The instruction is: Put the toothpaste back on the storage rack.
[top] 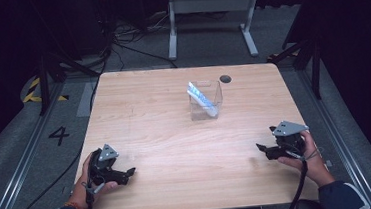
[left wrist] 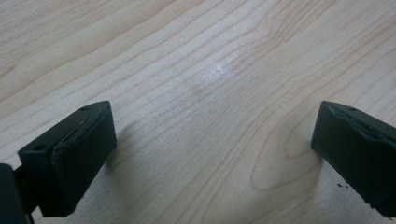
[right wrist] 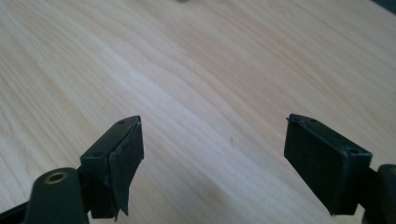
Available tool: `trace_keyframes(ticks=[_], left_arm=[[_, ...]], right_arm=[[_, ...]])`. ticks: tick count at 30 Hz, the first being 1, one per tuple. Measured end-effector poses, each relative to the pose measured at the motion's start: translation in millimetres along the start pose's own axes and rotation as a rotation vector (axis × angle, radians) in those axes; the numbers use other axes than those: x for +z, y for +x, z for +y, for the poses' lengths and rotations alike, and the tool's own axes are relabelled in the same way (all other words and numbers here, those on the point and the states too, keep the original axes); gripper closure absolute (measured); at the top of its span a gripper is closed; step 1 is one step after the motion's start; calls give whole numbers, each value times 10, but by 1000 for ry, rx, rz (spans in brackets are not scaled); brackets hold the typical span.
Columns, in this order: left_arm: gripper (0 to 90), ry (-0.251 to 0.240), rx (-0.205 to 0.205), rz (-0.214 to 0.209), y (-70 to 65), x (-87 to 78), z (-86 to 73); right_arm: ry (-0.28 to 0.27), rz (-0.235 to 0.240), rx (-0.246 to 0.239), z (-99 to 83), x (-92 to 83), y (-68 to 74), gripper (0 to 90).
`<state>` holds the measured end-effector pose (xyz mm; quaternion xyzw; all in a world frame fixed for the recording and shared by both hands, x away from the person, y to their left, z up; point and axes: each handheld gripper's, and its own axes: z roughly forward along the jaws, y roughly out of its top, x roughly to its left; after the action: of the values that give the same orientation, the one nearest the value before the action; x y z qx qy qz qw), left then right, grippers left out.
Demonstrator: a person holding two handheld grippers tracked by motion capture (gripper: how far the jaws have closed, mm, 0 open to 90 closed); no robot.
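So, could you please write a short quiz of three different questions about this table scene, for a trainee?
1. True or false: the left tool is closed on the clear box.
2. Multiple choice: where does the clear box stand? A. at the near edge, between the hands; B. in the far half of the table, near the dark round hole; C. on the floor.
3. Fill in: the right tool has its jaws ____, with bare wood between them.

Key: 1. False: it is open and far from the box. 2. B. 3. open.
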<state>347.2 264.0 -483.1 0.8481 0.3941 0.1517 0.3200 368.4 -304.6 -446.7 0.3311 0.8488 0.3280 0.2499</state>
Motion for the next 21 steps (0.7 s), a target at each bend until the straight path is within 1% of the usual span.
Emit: trace_keyframes(ticks=[1, 2, 4, 5, 9, 12, 16, 18, 19, 20, 21], left_arm=[[6, 0, 0, 0, 0, 0, 0], [6, -1, 2, 0, 2, 0, 1], [6, 0, 2, 0, 2, 0, 1], [5, -1, 2, 0, 1, 0, 0], [5, 0, 0, 0, 0, 0, 0], [6, 0, 1, 1, 1, 0, 0], [5, 0, 0, 0, 0, 0, 0], [6, -2, 2, 2, 2, 2, 2], [5, -2, 1, 1, 1, 2, 1], [5, -1, -1, 1, 0, 1, 1], [5, -1, -1, 1, 0, 2, 1]], right_arm=[[0, 0, 0, 0, 0, 0, 205], [8, 4, 8, -38, -8, 9, 205], [5, -2, 13, -134, -30, 17, 203], [6, -7, 22, -203, -46, 15, 203], [7, 3, 64, -391, -90, 4, 203], [9, 3, 83, -466, -112, -3, 203], [2, 11, 142, -609, -171, -31, 203], [6, 1, 168, -685, -175, -42, 196], [-5, 2, 185, -710, -180, -49, 196], [-4, 15, 206, -730, -188, -62, 190], [-1, 13, 221, -742, -196, -71, 179]])
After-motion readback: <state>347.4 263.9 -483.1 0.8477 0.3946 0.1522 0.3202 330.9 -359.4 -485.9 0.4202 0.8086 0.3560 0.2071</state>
